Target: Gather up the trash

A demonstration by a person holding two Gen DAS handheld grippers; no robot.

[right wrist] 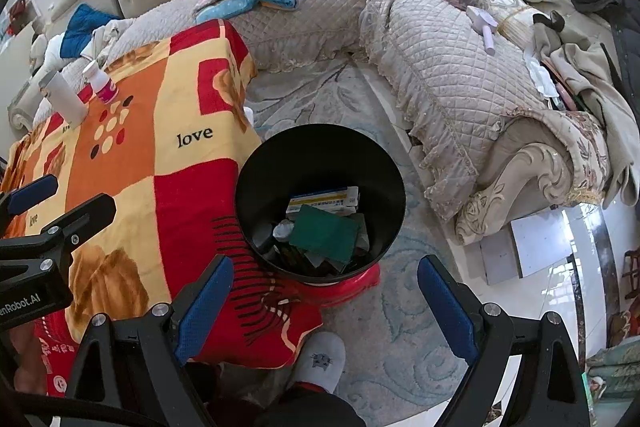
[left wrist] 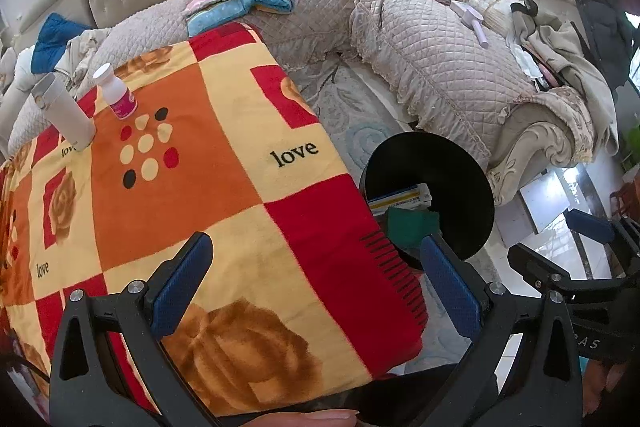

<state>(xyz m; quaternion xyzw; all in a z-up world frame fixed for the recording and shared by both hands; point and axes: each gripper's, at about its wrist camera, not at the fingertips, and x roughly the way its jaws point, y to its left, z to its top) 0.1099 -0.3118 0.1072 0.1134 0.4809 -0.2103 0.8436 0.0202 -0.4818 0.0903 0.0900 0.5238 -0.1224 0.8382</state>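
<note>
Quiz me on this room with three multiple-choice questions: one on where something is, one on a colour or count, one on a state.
1. Where is the black bin?
A. on the sofa
B. on the floor beside the blanket-covered table
C. on the table

2. How many containers stand on the table?
A. two
B. four
C. none

3. The right gripper is:
A. shut on a box
B. open and empty
C. holding the bin

Answers: B, the bin stands by the table's edge; A, a white tube and a small bottle; B, its jaws are spread with nothing between.
</note>
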